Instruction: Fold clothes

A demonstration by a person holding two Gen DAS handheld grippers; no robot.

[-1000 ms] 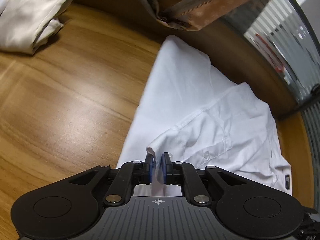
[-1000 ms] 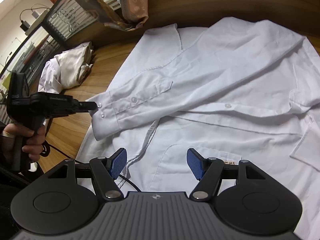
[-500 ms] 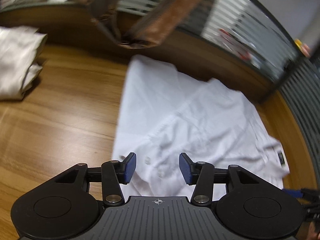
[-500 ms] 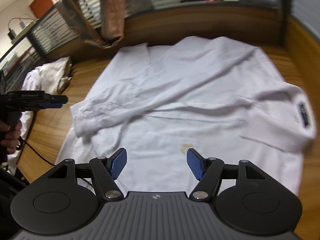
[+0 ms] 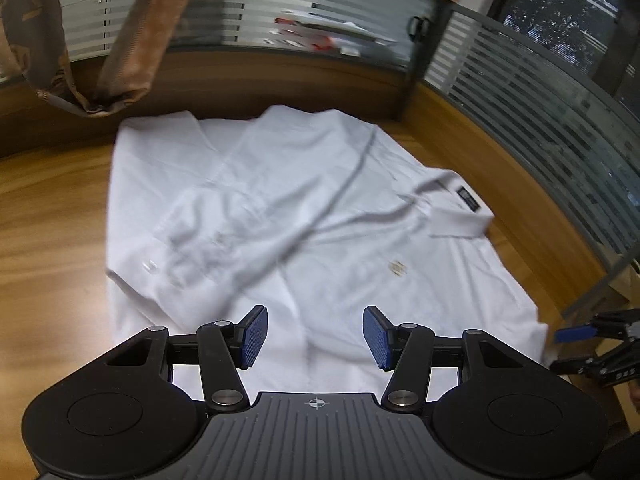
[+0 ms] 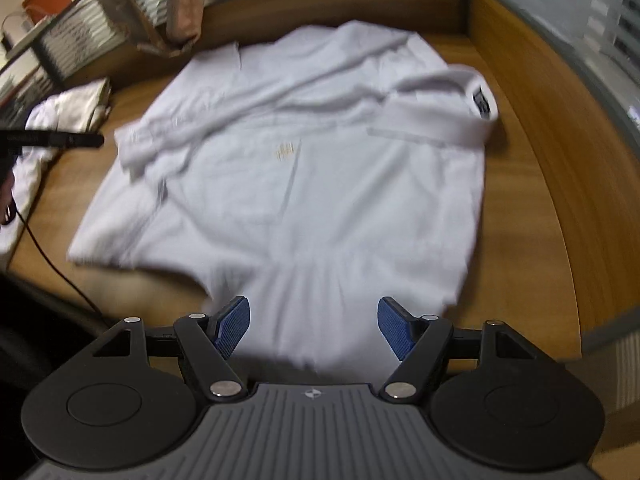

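Right wrist view has the white shirt (image 6: 320, 168) spread flat on the wooden table (image 6: 532, 216), front up, running from the collar (image 6: 452, 120) at about one o'clock down to the hem, which lies right at six o'clock under the right gripper (image 6: 314, 326). Its long axis thus runs almost straight away from these tongs. One sleeve (image 6: 200, 128) is folded across the chest toward ten o'clock, where the left gripper (image 6: 86, 140) hangs off the shirt's edge, beside a bundle of pale clothes (image 6: 72, 112).

Both tongs are empty. The right jaws are opening wider, nothing between them but shirt cloth below. From the left wrist view the left gripper (image 5: 315, 338) is likewise opening over the shirt's side, pitched downward, with the right gripper at four o'clock by the hem corner.

Motion blur softens the cloth edges, so the hem probably, not certainly, lies nearer the right hand; a fold from hem toward collar looks likeliest.
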